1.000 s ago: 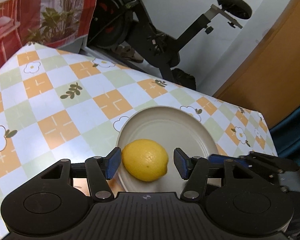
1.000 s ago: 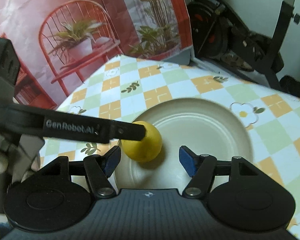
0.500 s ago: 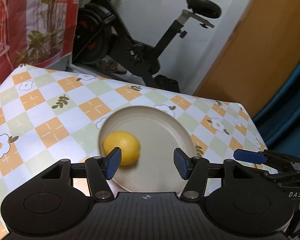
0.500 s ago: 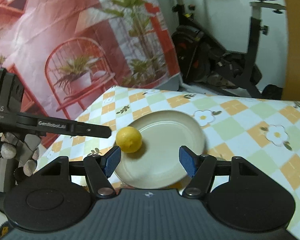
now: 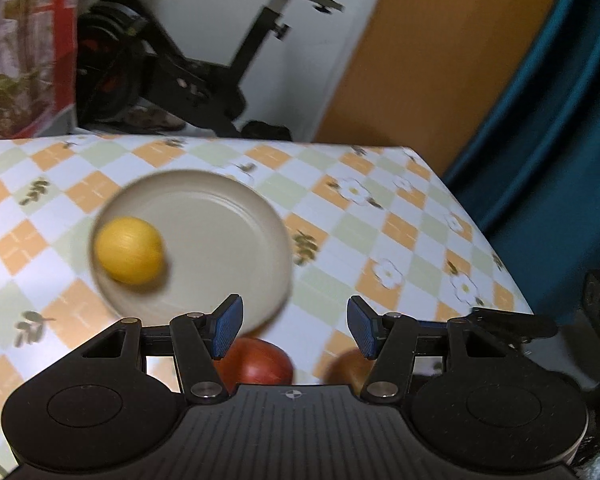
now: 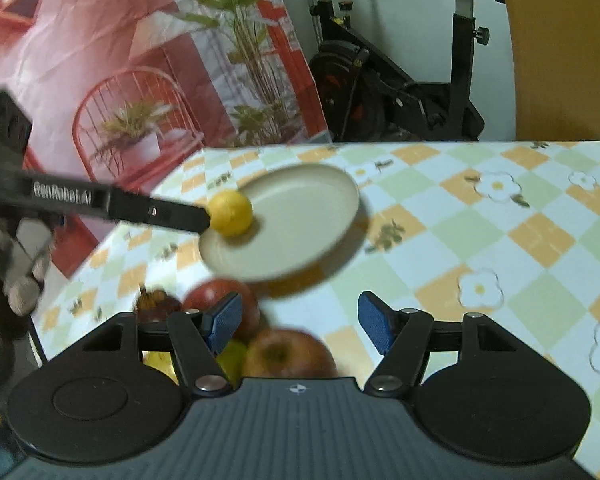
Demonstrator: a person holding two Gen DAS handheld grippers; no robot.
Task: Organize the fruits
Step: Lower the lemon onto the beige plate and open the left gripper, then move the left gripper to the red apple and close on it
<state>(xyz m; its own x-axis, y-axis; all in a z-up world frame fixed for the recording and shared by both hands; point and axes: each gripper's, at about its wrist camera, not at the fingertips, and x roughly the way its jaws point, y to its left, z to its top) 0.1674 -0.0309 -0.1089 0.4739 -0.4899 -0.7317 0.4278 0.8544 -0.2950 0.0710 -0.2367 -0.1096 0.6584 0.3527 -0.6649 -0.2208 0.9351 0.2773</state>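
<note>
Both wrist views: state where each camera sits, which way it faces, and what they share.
Left wrist: sits on the left gripper, looking forward and down over the plate holding the lemon; its own open fingers show.
Right wrist: sits on the right gripper, facing the same plate from its other side; the left gripper's finger and a gloved hand show.
Shared: plate, lemon, checkered tablecloth, exercise bike.

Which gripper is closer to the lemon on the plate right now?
Left. The left gripper has the lemon just ahead of its fingers, one fingertip beside it in the right wrist view. The right gripper hangs back over the apples, both open.
</note>
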